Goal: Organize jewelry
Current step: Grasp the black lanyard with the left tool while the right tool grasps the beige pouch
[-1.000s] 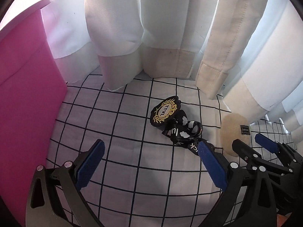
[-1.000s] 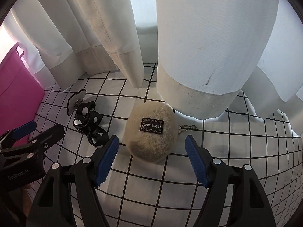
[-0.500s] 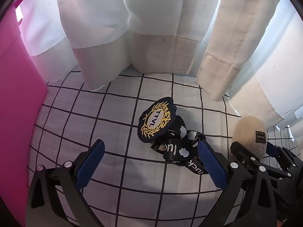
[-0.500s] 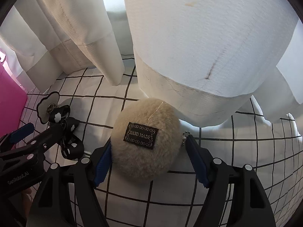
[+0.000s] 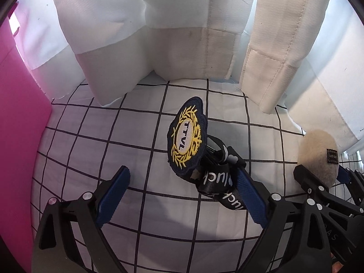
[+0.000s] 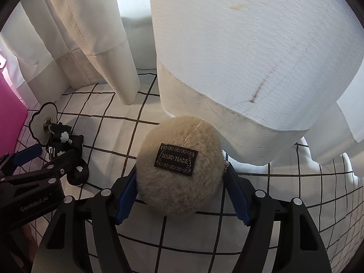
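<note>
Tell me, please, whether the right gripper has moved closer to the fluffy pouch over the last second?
Yes. The right gripper advanced toward the curtain; the fluffy pouch, formerly ahead of it, now sits between its blue pads.

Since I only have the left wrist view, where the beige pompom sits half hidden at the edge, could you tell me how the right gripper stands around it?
Observer: The right gripper is open, with the pompom between its blue pads, fur brushing both.
Operator: Thank you; is anything attached to the pompom?
Observer: Yes, a small ball chain hangs at its right side, next to the right pad.
Operator: And the back of the TTVL patch?
Observer: It is white, with a metal clasp in the middle.
</note>
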`<state>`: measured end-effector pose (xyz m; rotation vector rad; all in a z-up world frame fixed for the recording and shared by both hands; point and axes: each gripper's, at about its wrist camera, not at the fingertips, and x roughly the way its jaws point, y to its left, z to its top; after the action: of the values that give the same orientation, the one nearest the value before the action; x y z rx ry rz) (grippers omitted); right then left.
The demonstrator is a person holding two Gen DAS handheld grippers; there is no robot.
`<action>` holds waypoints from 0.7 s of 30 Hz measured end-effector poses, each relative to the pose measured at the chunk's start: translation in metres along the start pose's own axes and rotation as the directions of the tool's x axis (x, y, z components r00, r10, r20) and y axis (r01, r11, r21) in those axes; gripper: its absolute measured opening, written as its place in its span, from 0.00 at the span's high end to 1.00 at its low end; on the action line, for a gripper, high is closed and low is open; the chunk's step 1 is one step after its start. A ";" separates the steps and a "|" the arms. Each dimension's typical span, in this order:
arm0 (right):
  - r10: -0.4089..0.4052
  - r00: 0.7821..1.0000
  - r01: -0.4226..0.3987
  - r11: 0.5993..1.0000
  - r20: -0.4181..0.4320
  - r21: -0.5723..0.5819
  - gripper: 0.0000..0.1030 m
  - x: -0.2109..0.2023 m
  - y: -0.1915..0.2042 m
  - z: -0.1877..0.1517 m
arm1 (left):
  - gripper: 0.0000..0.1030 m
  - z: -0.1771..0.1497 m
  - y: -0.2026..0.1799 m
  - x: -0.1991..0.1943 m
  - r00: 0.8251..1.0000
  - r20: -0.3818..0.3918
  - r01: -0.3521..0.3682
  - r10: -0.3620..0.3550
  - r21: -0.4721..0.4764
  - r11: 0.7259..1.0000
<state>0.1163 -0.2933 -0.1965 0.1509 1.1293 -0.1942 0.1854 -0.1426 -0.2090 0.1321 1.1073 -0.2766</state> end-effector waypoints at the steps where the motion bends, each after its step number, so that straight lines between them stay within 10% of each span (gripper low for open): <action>1: -0.001 1.000 0.001 1.000 0.006 -0.007 0.44 0.000 0.004 -0.001 | 0.27 -0.001 0.001 -0.003 1.000 0.004 0.002 -0.002 0.000 1.000; 4: 0.001 1.000 -0.001 1.000 0.012 -0.021 0.47 -0.004 0.006 -0.007 | 0.67 -0.002 0.001 -0.009 1.000 0.000 0.023 -0.023 0.006 1.000; 9: 0.004 0.999 -0.003 1.000 0.047 -0.020 0.51 -0.018 0.016 -0.018 | 0.89 -0.007 0.001 -0.025 1.000 0.012 0.010 -0.010 0.010 1.000; 21: 0.033 0.991 -0.030 0.999 0.126 -0.027 0.51 -0.065 0.026 -0.042 | 0.93 -0.041 0.002 -0.086 0.994 0.106 -0.011 0.008 0.024 1.000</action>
<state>0.0585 -0.2540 -0.1551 0.1317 1.0021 -0.1594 0.1146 -0.1171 -0.1505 0.1432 0.9980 -0.2858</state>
